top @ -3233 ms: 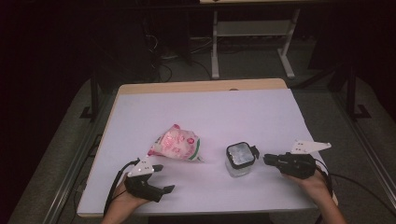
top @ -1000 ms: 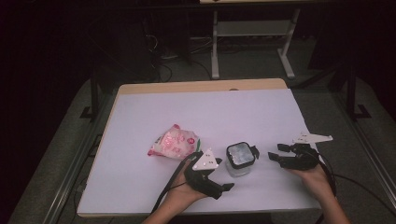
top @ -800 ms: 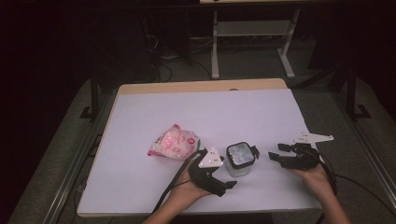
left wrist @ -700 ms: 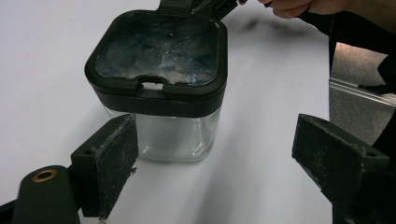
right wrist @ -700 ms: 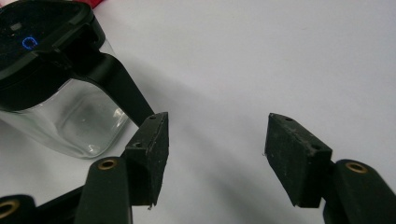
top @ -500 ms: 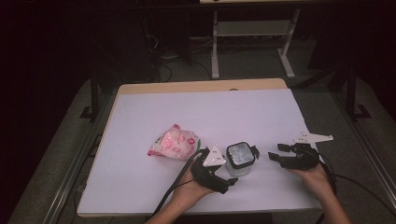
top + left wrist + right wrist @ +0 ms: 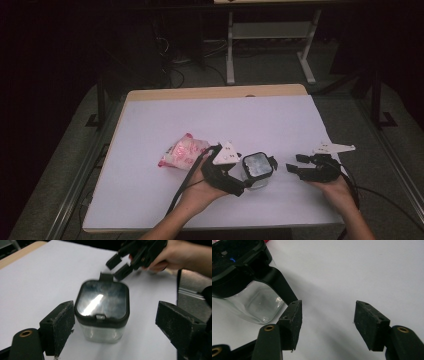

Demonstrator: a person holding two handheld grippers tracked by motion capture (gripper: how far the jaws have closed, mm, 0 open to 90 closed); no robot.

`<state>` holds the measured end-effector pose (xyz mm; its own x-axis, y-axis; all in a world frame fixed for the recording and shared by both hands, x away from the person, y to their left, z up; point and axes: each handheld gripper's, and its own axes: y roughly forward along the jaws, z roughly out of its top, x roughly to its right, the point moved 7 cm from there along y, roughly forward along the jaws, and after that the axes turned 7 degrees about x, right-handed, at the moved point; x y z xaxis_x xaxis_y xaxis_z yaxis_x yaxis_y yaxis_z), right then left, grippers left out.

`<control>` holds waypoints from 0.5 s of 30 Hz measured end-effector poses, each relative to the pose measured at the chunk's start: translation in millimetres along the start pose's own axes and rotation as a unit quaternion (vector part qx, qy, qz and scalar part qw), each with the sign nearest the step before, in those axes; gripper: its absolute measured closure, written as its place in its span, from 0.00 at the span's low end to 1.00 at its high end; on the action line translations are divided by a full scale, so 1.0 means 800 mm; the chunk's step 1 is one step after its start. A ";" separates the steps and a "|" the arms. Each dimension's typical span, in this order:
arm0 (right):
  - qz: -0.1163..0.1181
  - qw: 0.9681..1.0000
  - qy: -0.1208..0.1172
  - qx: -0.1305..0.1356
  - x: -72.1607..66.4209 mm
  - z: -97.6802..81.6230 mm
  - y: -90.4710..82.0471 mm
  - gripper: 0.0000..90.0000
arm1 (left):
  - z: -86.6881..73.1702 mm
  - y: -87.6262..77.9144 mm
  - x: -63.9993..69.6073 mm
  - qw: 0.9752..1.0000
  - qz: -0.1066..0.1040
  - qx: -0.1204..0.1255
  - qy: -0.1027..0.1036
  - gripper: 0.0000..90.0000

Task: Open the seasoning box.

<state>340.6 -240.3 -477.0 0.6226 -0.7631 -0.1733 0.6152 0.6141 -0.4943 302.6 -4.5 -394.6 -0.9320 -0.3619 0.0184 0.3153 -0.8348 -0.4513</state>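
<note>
A clear square glass jar with a black lid [image 7: 258, 168] stands on the white table [image 7: 225, 115] near its front edge. My left gripper [image 7: 244, 181] is at the jar's left side. In the left gripper view the jar [image 7: 102, 307] sits between the wide-apart jaws of my left gripper [image 7: 117, 325]. The left pad nearly touches the glass and the right pad stands well off it. My right gripper [image 7: 294, 168] rests to the right of the jar and is open with nothing in it [image 7: 327, 320]. The jar [image 7: 249, 295] is at that view's upper left.
A pink and white plastic bag [image 7: 182, 151] lies just left of the left hand. Cables trail from both grippers over the front edge. The table's wooden far edge [image 7: 215, 92] and a white metal frame [image 7: 270, 35] lie beyond.
My left gripper has come from the front left up to the jar and now straddles it, a little higher than half a second ago. My right gripper has stayed put.
</note>
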 end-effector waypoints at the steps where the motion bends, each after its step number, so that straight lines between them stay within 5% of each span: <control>1: 0.000 1.000 0.000 0.000 0.000 0.000 0.000 0.43 | 0.003 -0.001 -0.004 1.000 0.002 0.002 0.005 0.17; 6: 0.002 1.000 0.002 -0.001 0.000 -0.001 0.001 0.43 | -0.001 0.008 -0.026 1.000 -0.013 -0.004 0.009 0.16; 15: 0.003 1.000 0.001 0.001 0.002 -0.001 0.001 0.43 | -0.013 0.028 -0.017 0.999 -0.036 -0.015 0.011 0.16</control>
<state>341.3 -241.4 -478.5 0.6245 -0.7604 -0.1783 0.6131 0.6187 -0.4912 320.8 -14.1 -414.5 -0.9559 -0.2921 0.0314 0.2427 -0.8454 -0.4759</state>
